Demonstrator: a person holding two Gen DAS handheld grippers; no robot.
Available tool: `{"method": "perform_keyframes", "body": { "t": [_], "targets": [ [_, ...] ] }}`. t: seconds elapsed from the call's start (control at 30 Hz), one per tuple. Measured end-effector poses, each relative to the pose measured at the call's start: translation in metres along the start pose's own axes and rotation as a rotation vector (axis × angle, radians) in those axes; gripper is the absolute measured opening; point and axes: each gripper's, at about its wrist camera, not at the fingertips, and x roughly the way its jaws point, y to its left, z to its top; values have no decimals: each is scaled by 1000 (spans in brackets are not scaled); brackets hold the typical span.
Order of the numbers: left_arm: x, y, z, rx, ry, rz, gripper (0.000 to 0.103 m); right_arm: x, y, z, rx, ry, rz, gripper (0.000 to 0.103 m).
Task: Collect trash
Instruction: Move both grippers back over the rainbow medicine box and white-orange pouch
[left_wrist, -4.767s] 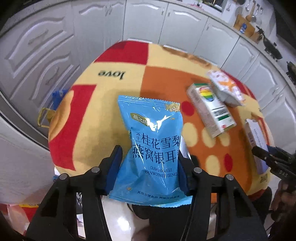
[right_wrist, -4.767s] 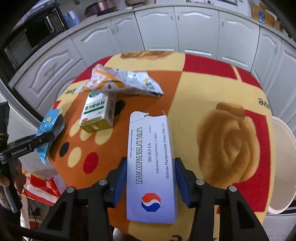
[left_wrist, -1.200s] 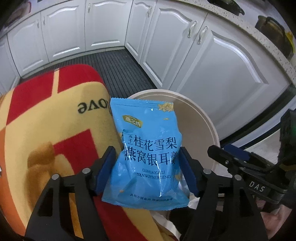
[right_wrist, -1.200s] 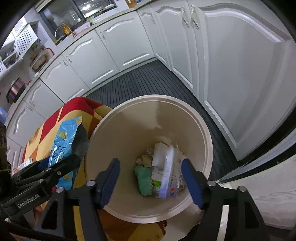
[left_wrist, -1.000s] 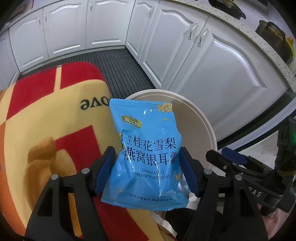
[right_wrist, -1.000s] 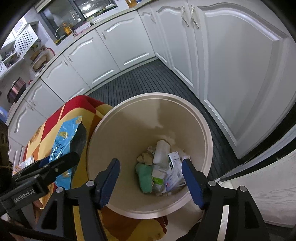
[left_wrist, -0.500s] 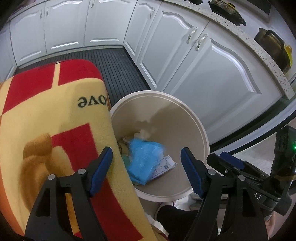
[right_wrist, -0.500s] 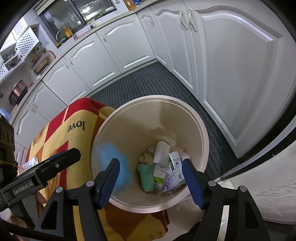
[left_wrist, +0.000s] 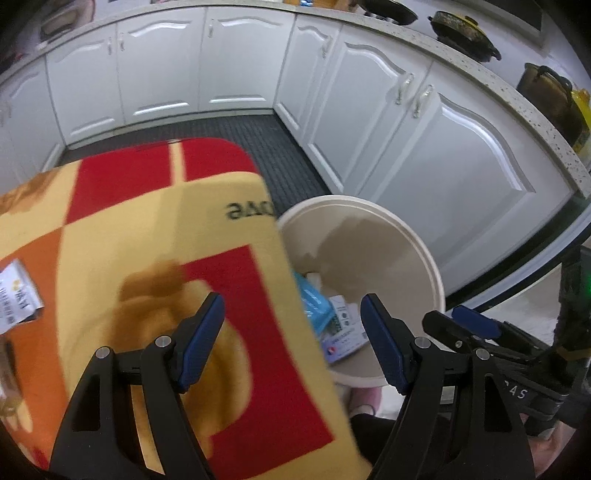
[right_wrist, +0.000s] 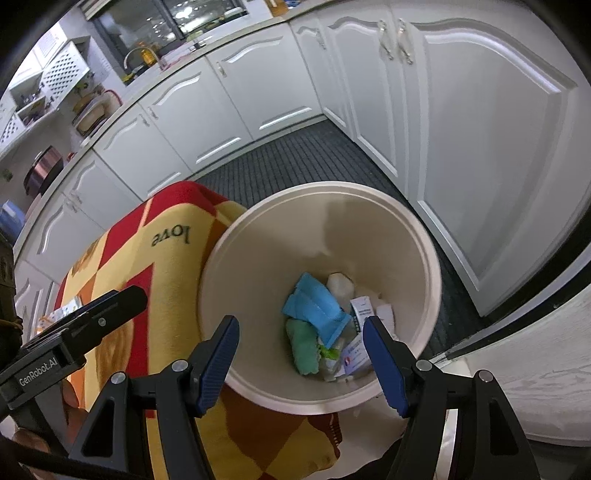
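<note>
Looking down, we see both grippers empty: left gripper (left_wrist: 291, 317) jaws, just widened, spread over the blanket-covered table (left_wrist: 155, 229); right gripper (right_wrist: 301, 334) jaws spread above the beige bin (right_wrist: 424, 258), where the blue snack packet (right_wrist: 314, 304) lies among trash.

The bin (right_wrist: 424, 258) stands just beside the table (right_wrist: 122, 280), with the packet (right_wrist: 314, 306) lying inside it.

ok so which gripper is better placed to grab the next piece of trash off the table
Probably left: the left gripper is open over the blanket-covered table, silver packet in view; right gripper hovers over the bin.
</note>
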Motion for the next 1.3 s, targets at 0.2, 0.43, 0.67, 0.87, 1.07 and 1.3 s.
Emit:
{"method": "perform_keyframes", "body": {
  "t": [0.2,0.43,0.67,0.87,1.07,1.3],
  "targets": [
    [-23,26,-8,-15,-33,80,75,0,27,-4,-44,-1,22,67],
    [-56,66,-25,-32,-60,183,75,0,66,-11,-107,7,60,67],
    [-71,128,-47,-116,-44,287,75,3,114,-19,-194,21,112,69],
    [-72,185,-70,-186,3,361,75,8,155,-26,-269,38,154,69],
    [-102,254,-97,-273,9,462,75,20,198,-39,-338,80,202,69],
    [-150,318,-123,-377,-18,511,75,50,258,-57,-432,165,257,69]
  ]
}}
